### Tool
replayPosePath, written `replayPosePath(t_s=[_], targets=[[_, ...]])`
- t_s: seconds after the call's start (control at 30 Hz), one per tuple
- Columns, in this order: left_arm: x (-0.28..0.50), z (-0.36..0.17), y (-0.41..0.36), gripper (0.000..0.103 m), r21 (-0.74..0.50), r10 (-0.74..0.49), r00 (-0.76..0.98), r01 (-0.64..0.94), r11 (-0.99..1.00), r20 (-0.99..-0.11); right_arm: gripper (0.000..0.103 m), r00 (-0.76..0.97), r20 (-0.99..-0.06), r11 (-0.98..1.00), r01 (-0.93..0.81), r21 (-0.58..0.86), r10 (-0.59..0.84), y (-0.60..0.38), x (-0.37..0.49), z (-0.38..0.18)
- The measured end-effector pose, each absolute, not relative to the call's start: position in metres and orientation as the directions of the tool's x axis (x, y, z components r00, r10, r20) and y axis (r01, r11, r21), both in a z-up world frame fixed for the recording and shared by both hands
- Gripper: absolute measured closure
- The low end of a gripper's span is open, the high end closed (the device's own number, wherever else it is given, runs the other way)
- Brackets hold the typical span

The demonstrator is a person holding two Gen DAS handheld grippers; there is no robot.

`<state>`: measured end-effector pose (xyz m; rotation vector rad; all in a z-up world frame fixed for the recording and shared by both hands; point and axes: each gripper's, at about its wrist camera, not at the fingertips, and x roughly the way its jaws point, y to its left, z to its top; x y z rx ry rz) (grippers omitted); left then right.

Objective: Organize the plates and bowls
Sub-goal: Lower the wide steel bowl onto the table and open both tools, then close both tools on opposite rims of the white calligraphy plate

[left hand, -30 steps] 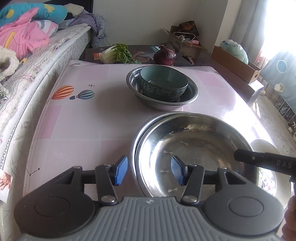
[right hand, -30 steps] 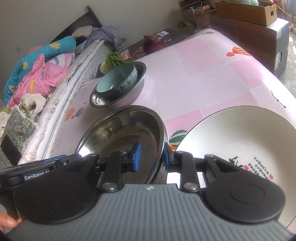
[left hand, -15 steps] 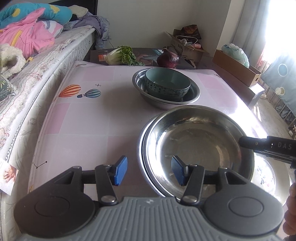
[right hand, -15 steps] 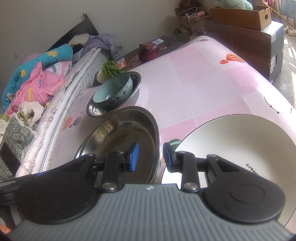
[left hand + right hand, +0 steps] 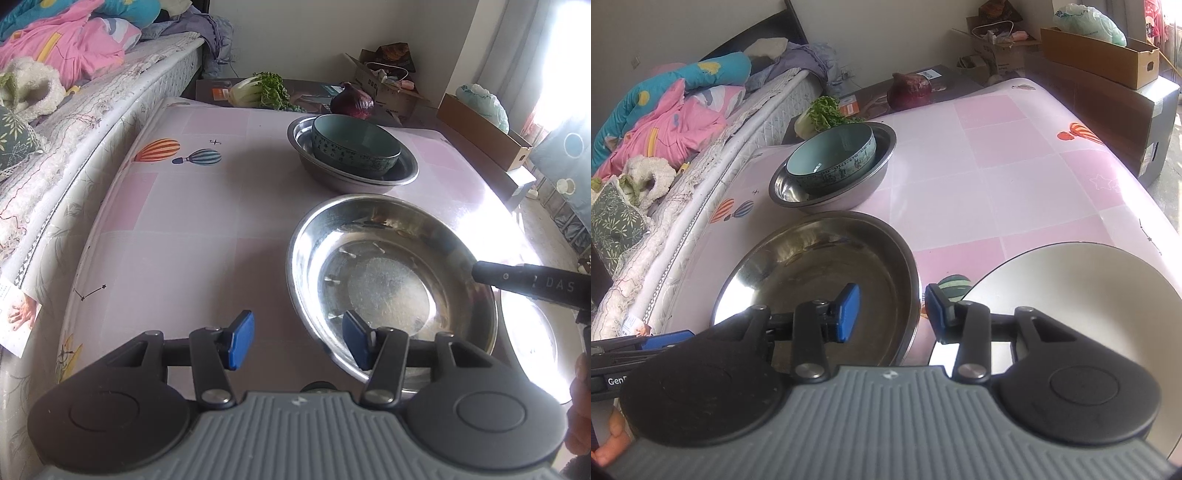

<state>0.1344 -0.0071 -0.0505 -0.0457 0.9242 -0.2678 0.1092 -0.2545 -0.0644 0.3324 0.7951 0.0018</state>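
The right gripper (image 5: 892, 312) has just been opening its jaws, and the rim of the big steel plate (image 5: 820, 273) stands between the blue pads with neither one pressing on it, so that plate looks to be on its own now. The left gripper (image 5: 298, 339) sits half spread at the plate's near left edge, its right pad (image 5: 356, 345) over the rim and its left pad outside over bare cloth, gripping nothing. The risk as I read it: in the right wrist view the steel plate looks tipped, its right rim riding high next to the white printed plate (image 5: 1082, 291), and if it is leaning there it could slide or clatter down. I cannot tell whether it lies flat. Any sideways pull by the right gripper could catch that rim and drag it into the white plate, which sits at the near right with its edge close to the table (image 5: 184, 229) border, so a shove that way could send it off. Beyond, the blue-green bowl (image 5: 354, 147) rests inside a steel bowl (image 5: 399, 177), just past the plate's far rim; pushing the plate away would knock them. The open room is to the left, a wide bare stretch of pink cloth with balloon prints, ending at the mattress (image 5: 92, 110). The far right of the table is free too.
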Motion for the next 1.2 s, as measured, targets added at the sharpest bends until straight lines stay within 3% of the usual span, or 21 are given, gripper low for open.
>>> replayPosePath(t_s=[0.57, 0.9, 1.2], targets=[[0.091, -0.038, -0.009, 0.026, -0.157, -0.252, 0.594, 0.208, 0.965, -0.764, 0.056, 0.761, -0.626, 0.868, 0.185, 0.461, 0.17, -0.305, 0.05, -0.047], [0.053, -0.024, -0.027, 0.024, -0.106, -0.249, 0.623, 0.257, 0.961, -0.741, 0.055, 0.797, -0.584, 0.819, 0.227, 0.526, 0.154, -0.346, 0.001, -0.049], [0.031, -0.029, -0.084, 0.024, -0.107, -0.335, 0.599, 0.382, 0.918, -0.727, 0.055, 0.799, -0.591, 0.802, 0.278, 0.529, 0.113, -0.397, -0.031, -0.062]])
